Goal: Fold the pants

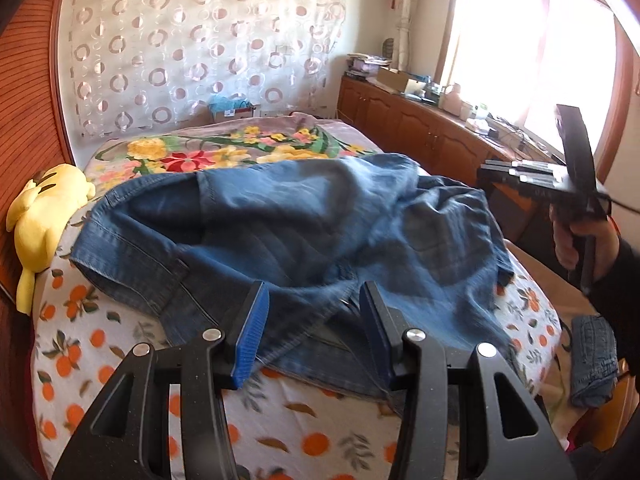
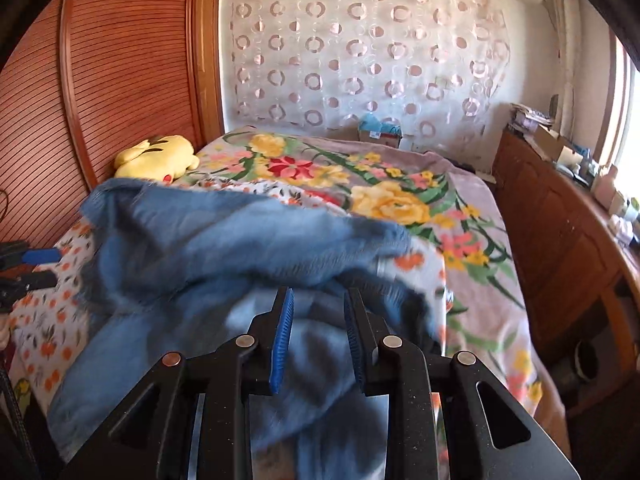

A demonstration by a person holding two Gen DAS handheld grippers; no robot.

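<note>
A pair of blue denim pants [image 1: 288, 224] lies crumpled across the bed; it also shows in the right wrist view [image 2: 224, 248], blurred. My left gripper [image 1: 312, 304] is open, its blue-padded fingers [image 1: 252, 332] just above the near edge of the pants, holding nothing. My right gripper [image 2: 318, 312] is open over the denim, nothing clamped between its pads. The right gripper's body, held in a hand, shows at the right of the left wrist view [image 1: 560, 176], off the bed's side. The left gripper's tips show at the far left of the right wrist view [image 2: 28, 268].
The bed has an orange-print sheet [image 1: 100, 352] and a floral blanket [image 2: 400, 200] behind. A yellow plush toy [image 1: 40, 216] lies by the wooden headboard. A second folded denim piece [image 1: 592, 360] sits at the right. A wooden cabinet [image 1: 420, 124] with clutter runs under the window.
</note>
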